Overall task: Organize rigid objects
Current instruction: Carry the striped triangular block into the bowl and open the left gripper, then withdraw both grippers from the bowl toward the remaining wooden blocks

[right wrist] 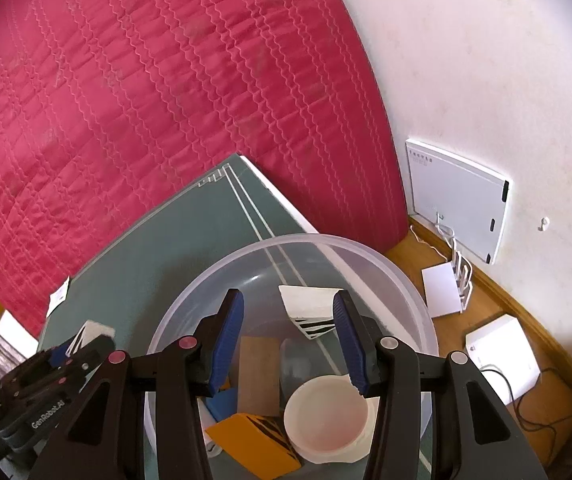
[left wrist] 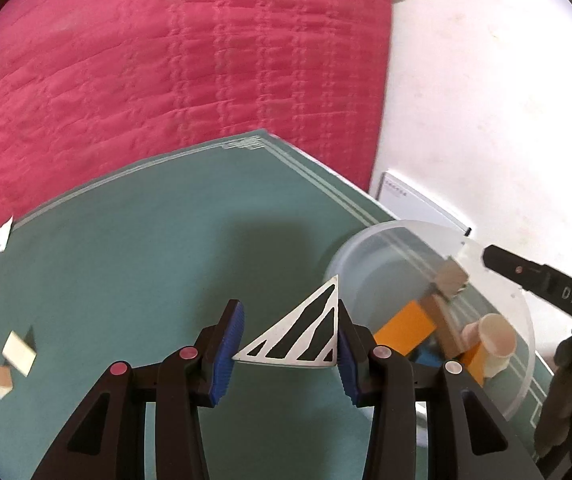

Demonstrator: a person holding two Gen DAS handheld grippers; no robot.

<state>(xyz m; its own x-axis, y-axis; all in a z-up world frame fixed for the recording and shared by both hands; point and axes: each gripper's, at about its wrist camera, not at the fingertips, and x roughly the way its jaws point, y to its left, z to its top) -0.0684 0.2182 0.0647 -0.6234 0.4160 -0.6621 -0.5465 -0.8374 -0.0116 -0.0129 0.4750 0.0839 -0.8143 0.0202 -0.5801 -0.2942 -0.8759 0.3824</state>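
Note:
My left gripper [left wrist: 289, 312] is shut on a flat white triangle with black stripes [left wrist: 301, 340], held above the green mat [left wrist: 126, 240] just left of the clear plastic bowl [left wrist: 365, 240]. The right gripper [right wrist: 287, 300] hangs open over the bowl [right wrist: 325, 240]. A white piece with black stripes [right wrist: 305, 312] lies beyond its fingers against the bowl wall. The bowl also holds a wooden block [right wrist: 258, 372], an orange striped piece [right wrist: 254, 440], a blue piece [right wrist: 222, 402] and a pale cup [right wrist: 325, 416]. In the left wrist view, one black finger of the right gripper [left wrist: 493, 258] shows over the bowl.
Two small pieces, a white one [left wrist: 18, 354] and a tan one [left wrist: 2, 380], lie on the mat at far left. A red quilted cover [left wrist: 166, 60] lies behind the mat. A white wall panel [right wrist: 457, 200], white boxes [right wrist: 501, 352] and cables sit on the wooden floor at right.

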